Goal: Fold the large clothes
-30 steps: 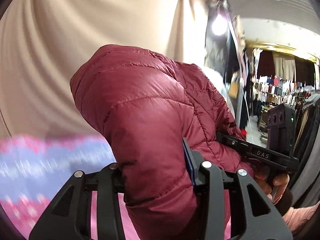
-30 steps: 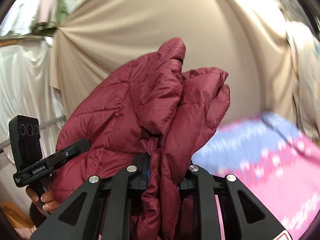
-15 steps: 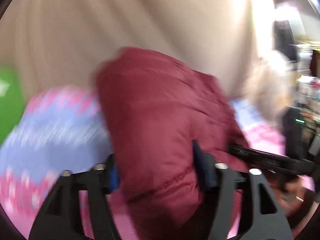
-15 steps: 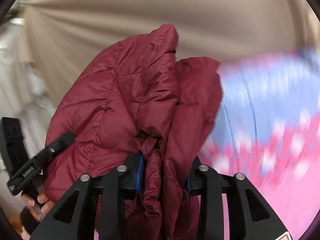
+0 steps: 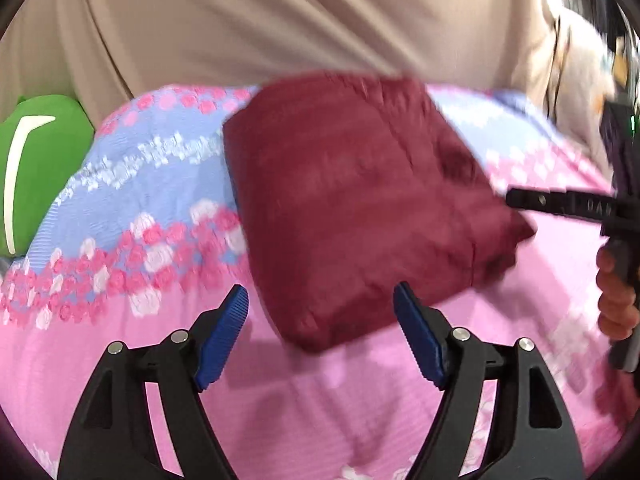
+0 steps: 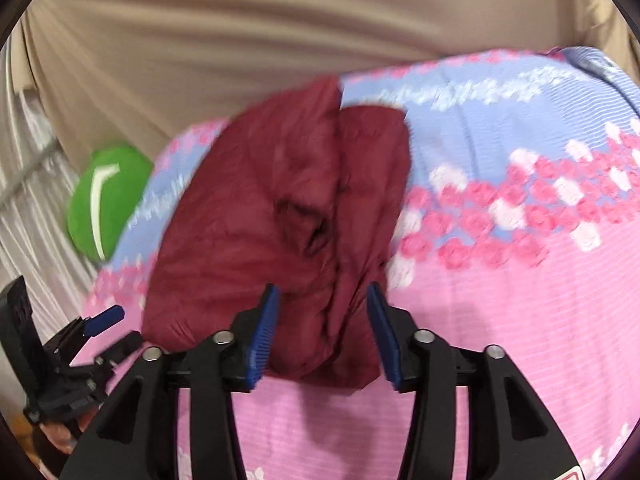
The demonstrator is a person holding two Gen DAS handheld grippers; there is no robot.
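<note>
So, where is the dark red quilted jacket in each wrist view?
Left wrist: the dark red quilted jacket lies centre, above the open jaws.
Right wrist: centre-left, its near edge between the open jaws.
Shared landmark: the green cushion, at left in both.

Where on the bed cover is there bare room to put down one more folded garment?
The pink part of the bed cover to the right of the folded maroon jacket is bare, up to the blue flowered band. The strip nearest both cameras is bare too. It is crowded on the jacket's other side, toward the green cushion and the left hand-held gripper.
</note>
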